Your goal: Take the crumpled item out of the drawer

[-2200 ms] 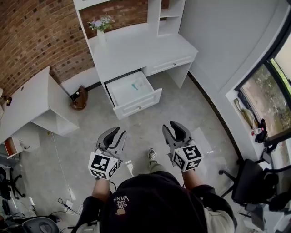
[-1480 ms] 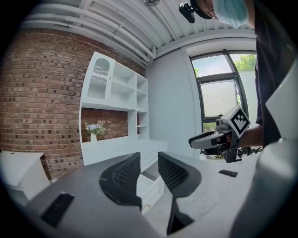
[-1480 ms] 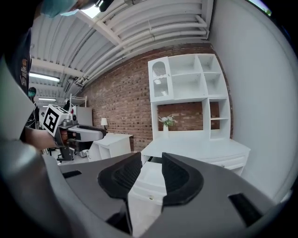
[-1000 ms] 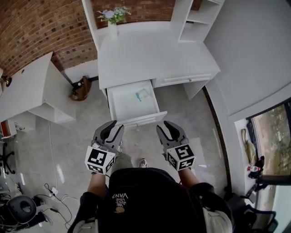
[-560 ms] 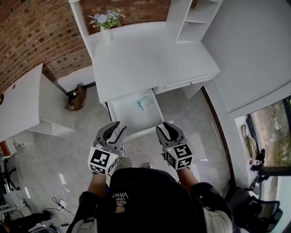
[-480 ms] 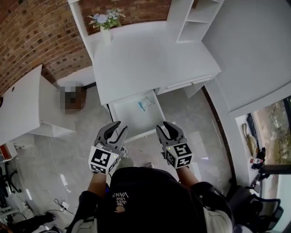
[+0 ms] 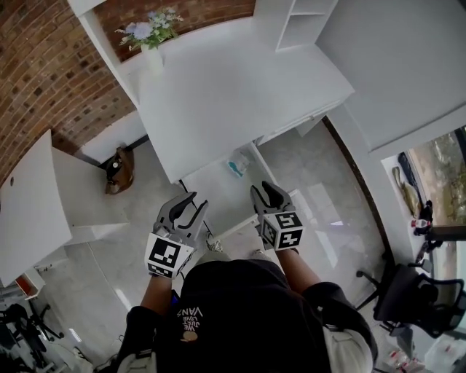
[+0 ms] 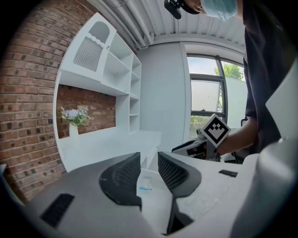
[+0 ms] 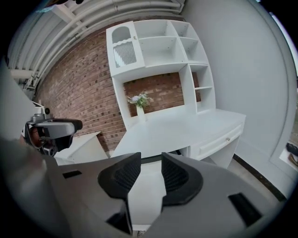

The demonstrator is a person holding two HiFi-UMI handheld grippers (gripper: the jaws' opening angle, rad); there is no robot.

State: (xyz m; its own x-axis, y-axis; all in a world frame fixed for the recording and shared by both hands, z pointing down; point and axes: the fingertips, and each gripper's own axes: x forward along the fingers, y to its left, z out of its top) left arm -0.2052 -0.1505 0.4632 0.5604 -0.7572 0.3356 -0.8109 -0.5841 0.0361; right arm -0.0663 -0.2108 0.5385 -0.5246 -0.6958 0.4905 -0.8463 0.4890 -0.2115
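The open white drawer (image 7: 212, 195) sticks out from under the white desk (image 7: 233, 87). Near its back lies the crumpled item (image 7: 237, 166), white with a teal streak. My left gripper (image 7: 191, 202) hovers open over the drawer's front left, empty. My right gripper (image 7: 264, 191) hovers open at the front right, also empty. In the left gripper view the crumpled item (image 8: 145, 187) shows through the gap of the left gripper (image 8: 149, 171), well ahead of it. In the right gripper view the right gripper (image 9: 151, 173) frames the bare drawer floor (image 9: 145, 197).
A vase of flowers (image 7: 148, 35) stands at the desk's back left, and shelves (image 7: 295, 22) rise at the back right. A low white side table (image 7: 33, 211) and a brown object (image 7: 116, 169) on the floor lie left. An office chair (image 7: 408, 291) stands right.
The person has stepped up to the desk; both grippers have come from short of the drawer to over its front edge. Their jaws stay open. The crumpled item has not moved.
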